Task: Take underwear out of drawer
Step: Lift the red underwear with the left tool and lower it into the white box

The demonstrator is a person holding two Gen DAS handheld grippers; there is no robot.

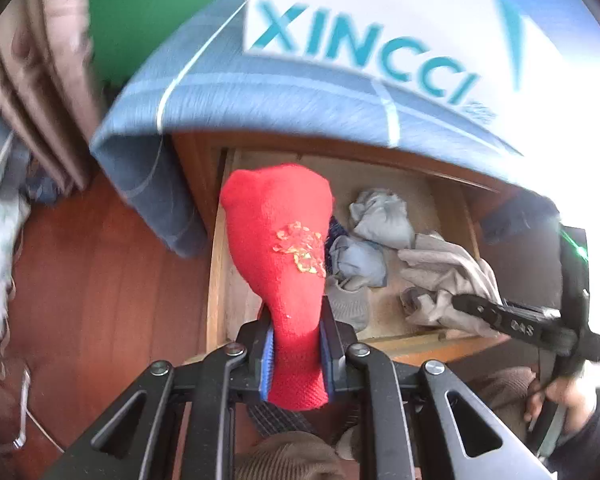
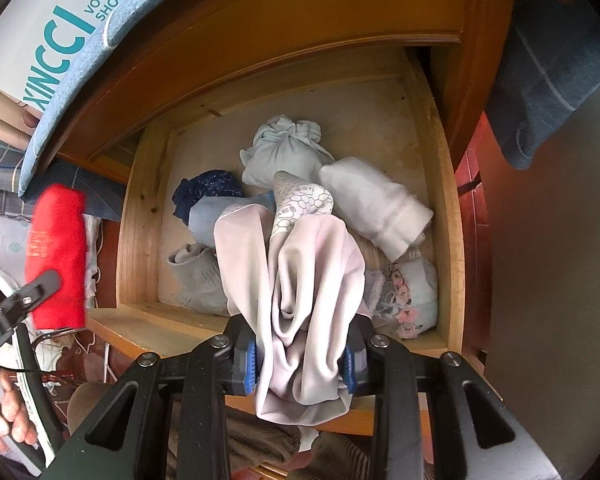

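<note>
My left gripper is shut on a red knitted garment with a gold pattern, held up above the left side of the open wooden drawer. The same red piece shows at the left in the right wrist view, clamped by the left gripper. My right gripper is shut on pale pink-grey underwear with a honeycomb-printed waistband, bunched between its blue pads over the drawer's front. In the left wrist view the right gripper sits on that pale cloth.
Several rolled socks and small garments lie in the drawer: a grey bundle, a white roll, a dark blue piece, a floral one. A white shoe box sits on blue cloth above. Red-brown floor lies left.
</note>
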